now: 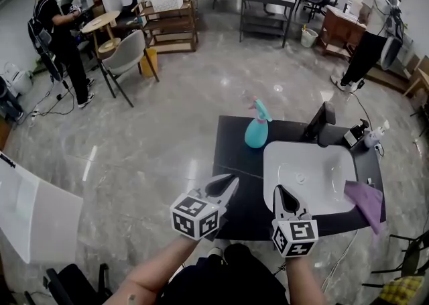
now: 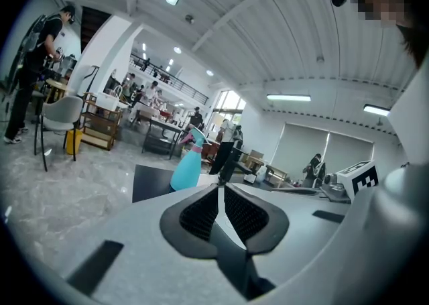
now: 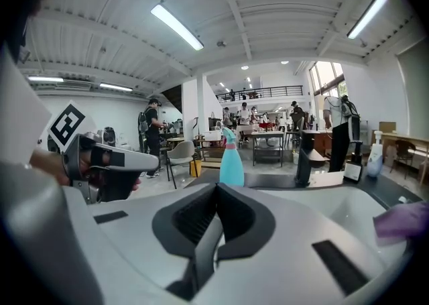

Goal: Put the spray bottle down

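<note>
The spray bottle [image 1: 256, 133] stands upright on the matte black table [image 1: 231, 156], free of both grippers. It is a rounded teal body with a pink collar and a teal trigger head. Just beside it lies a smooth white basin [image 1: 295, 156] with a soft purple cloth [image 1: 365, 200] draped over its right rim – only the head view shows that drape whole. Near the table's front edge, the left gripper [image 1: 232, 179] and the right gripper [image 1: 280, 191] are both clenched on nothing, ribbed dark pads together. The right gripper view alone shows the hand on the left gripper's handle.
</note>
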Available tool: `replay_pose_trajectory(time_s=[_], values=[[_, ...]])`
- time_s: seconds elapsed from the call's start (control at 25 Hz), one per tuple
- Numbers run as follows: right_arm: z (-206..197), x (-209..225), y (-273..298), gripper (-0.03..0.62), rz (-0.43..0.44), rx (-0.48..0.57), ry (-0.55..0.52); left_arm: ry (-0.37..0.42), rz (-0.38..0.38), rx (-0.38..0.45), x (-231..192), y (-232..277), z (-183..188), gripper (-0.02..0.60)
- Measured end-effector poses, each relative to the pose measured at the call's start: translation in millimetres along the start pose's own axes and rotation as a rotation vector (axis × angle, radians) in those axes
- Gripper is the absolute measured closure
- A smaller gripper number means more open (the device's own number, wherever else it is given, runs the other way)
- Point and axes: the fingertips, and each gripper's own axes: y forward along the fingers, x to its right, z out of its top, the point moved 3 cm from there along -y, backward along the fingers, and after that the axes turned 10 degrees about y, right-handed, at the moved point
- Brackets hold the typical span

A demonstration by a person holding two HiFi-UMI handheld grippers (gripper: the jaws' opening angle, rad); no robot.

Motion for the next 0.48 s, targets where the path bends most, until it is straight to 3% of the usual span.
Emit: replay_pose_trajectory(time_s=[0.48], values=[[-10, 0, -14, 0.588, -0.008, -0.007, 0.034, -0.045, 0.009, 0.012, 7, -4, -5, 0.552]])
